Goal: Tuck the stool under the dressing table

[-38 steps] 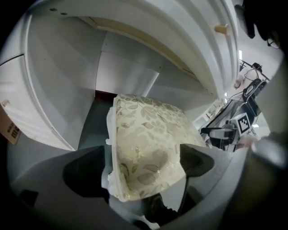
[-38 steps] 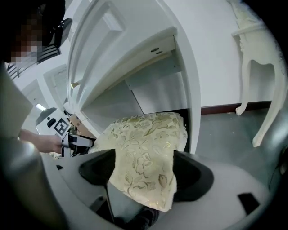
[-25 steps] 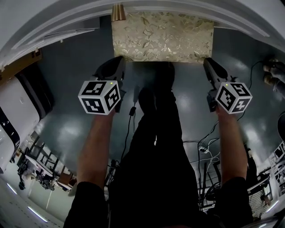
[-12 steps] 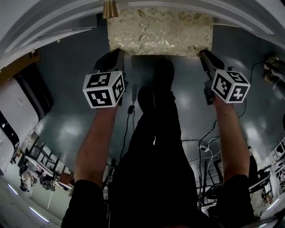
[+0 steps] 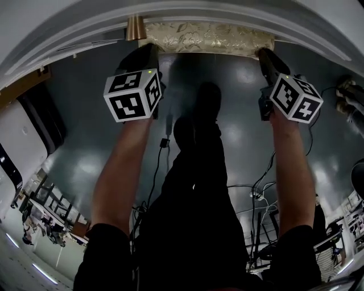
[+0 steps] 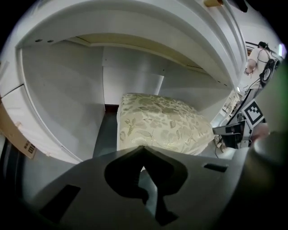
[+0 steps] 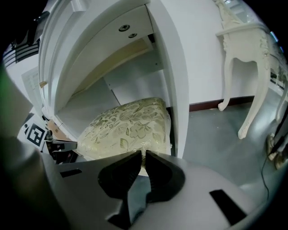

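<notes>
The stool (image 5: 205, 38), with a gold floral cushion, stands mostly beneath the white dressing table (image 5: 170, 14); in the head view only a narrow strip of cushion shows. My left gripper (image 5: 147, 51) is shut, its tips against the cushion's near left edge (image 6: 157, 123). My right gripper (image 5: 265, 54) is shut too, its tips at the near right edge (image 7: 126, 128). In the left gripper view the jaws (image 6: 143, 148) meet at the cushion rim. In the right gripper view the jaws (image 7: 144, 155) stand almost together at the rim. The stool's legs are hidden, except a gold foot cap (image 5: 135, 28).
The dressing table's side panel (image 7: 180, 90) runs close beside the stool's right side. A white side table with curved legs (image 7: 238, 67) stands further right. Cables (image 5: 261, 193) lie on the dark floor by the person's legs (image 5: 193, 170). A white cabinet (image 5: 23, 142) is at the left.
The stool has slid away from me, further under the dressing table, so much less cushion shows. Both grippers moved forward with it, still at its near edge.
</notes>
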`<state>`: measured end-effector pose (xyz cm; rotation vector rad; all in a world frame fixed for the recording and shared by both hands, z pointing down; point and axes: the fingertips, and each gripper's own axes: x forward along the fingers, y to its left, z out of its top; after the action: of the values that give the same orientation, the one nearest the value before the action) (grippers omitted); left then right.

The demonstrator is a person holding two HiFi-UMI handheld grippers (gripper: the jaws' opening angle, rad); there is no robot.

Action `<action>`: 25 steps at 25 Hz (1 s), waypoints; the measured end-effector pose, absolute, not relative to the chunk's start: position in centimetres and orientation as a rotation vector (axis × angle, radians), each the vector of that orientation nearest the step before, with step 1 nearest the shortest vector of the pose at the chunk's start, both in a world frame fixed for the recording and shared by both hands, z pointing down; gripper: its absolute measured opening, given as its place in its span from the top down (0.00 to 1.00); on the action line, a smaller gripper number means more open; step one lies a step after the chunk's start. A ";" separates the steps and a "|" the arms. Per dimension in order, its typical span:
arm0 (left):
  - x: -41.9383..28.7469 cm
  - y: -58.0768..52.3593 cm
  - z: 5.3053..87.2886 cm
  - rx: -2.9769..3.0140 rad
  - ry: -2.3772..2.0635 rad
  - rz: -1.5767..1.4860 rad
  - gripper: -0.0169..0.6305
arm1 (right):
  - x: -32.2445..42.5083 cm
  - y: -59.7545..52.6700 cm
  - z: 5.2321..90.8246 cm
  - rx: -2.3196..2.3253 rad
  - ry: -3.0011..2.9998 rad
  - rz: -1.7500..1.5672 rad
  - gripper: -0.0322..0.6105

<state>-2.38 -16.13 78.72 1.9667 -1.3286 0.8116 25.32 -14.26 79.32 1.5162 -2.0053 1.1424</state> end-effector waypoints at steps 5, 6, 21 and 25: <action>-1.2 -16.3 78.9 2.003 -1.304 0.779 0.96 | 26.7 -16.6 79.4 1.588 -1.996 1.103 0.88; -1.1 -16.6 78.9 1.998 -1.313 0.782 0.96 | 26.8 -17.0 79.4 1.587 -1.999 1.110 0.88; -1.5 -22.7 77.5 1.979 -1.489 0.784 0.97 | 26.0 -19.4 78.3 1.568 -2.043 1.098 0.88; -2.1 -22.3 77.9 1.991 -1.502 0.707 0.97 | 25.4 -19.2 78.7 1.574 -2.036 1.059 0.88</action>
<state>-2.12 -22.31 77.90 1.9906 -1.5020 0.7071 25.43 -19.24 78.74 1.5743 -2.0364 1.0592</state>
